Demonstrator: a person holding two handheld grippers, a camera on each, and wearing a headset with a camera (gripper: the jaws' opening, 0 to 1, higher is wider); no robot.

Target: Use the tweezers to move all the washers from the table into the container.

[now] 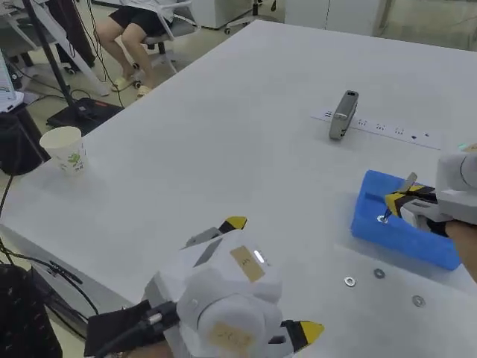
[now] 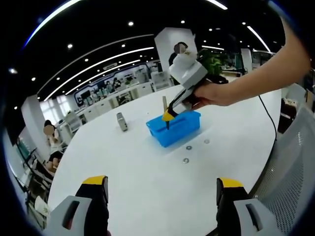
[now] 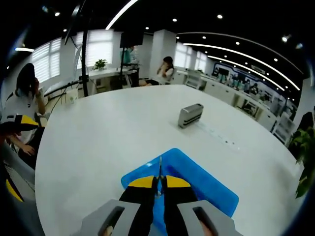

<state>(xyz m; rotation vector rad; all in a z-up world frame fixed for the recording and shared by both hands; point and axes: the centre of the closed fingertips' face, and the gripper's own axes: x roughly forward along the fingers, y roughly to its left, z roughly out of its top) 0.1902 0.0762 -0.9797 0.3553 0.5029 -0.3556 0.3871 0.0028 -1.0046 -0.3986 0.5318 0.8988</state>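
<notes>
The right gripper (image 1: 400,203) has its jaws squeezed together on a pair of thin metal tweezers (image 1: 408,182). It sits over the blue plastic container (image 1: 395,237) at the right of the big white table (image 1: 223,149). In the head view the picture's edge cuts off most of this gripper, and the gripper covers part of the container. The tweezers point down into the container. A tiny ring (image 1: 383,218) shows at their tip (too small to tell if it is pinched or just lying there). In the right gripper view the tweezers (image 3: 160,169) poke out between the jaws, and their back part is hidden.

Three small round metal washers (image 1: 349,281) lie on the table just in front of the container, apart from each other. The left gripper (image 1: 272,275) is low and near the camera, well apart from them. Its jaws are wide apart with nothing between them. A grey metal box (image 1: 343,114) stands farther back on the table.
</notes>
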